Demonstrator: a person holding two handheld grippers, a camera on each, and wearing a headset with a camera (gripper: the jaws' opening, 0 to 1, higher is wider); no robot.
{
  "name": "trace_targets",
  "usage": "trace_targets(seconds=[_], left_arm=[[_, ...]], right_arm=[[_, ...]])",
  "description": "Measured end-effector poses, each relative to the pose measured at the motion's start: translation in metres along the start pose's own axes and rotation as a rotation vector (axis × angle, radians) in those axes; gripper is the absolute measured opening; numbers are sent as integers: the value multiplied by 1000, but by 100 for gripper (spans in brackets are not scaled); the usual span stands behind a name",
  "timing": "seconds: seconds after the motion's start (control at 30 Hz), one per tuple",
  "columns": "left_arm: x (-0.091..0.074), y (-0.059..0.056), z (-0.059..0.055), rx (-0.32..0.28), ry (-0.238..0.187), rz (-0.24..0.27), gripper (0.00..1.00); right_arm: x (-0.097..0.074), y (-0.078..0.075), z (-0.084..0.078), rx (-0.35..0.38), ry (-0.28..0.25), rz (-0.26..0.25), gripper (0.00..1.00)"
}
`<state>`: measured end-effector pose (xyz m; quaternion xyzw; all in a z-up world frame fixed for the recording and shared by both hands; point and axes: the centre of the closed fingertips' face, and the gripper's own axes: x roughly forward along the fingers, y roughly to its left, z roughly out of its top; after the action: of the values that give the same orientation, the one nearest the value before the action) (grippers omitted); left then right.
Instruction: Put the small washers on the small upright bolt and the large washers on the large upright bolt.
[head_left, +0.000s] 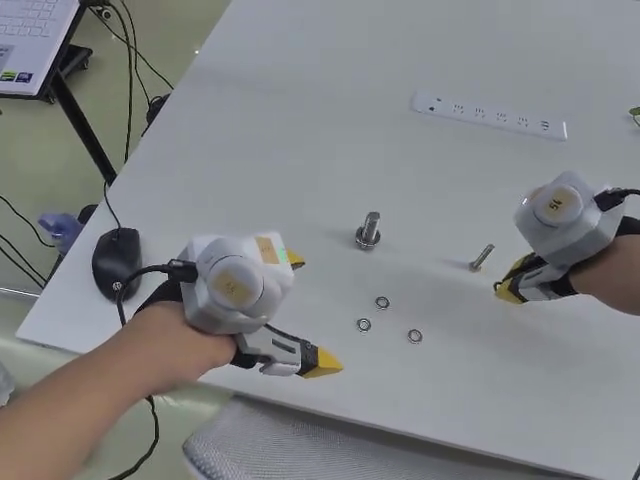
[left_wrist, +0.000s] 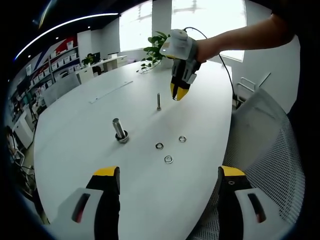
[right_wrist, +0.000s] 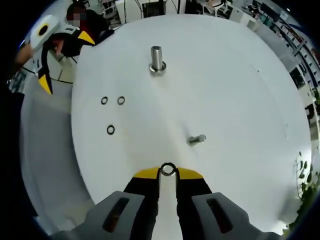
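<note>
Washers (head_left: 382, 302), head view: three loose near worktop (head_left: 300, 150) front edge; small bolt (head_left: 481, 258) just beside right gripper (head_left: 510, 288).
Left gripper view: left gripper (left_wrist: 168, 172) spread.
Right gripper view: jaws pinch one washer (right_wrist: 168, 169); small bolt ahead (upright, nearer than large bolt (right_wrist: 157, 59)).

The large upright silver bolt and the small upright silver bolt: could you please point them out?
large upright silver bolt (head_left: 371, 226): head view, middle of its shaft.
small upright silver bolt (head_left: 482, 257): head view, middle of its shaft.
</note>
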<state>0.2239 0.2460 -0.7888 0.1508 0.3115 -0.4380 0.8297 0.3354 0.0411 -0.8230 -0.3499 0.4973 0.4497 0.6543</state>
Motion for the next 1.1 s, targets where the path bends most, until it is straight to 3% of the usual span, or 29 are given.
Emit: trace_targets(seconds=[0.43, 0.77, 1.1], left_arm=[[0, 5, -2, 3, 12, 3, 80], [-1, 14, 2, -6, 0, 18, 81], [2, 9, -2, -10, 8, 1, 85]], right_arm=[[-11, -31, 24, -14, -21, -40, 13], [-7, -36, 37, -28, -31, -38, 13], [1, -37, 38, -27, -14, -27, 13]])
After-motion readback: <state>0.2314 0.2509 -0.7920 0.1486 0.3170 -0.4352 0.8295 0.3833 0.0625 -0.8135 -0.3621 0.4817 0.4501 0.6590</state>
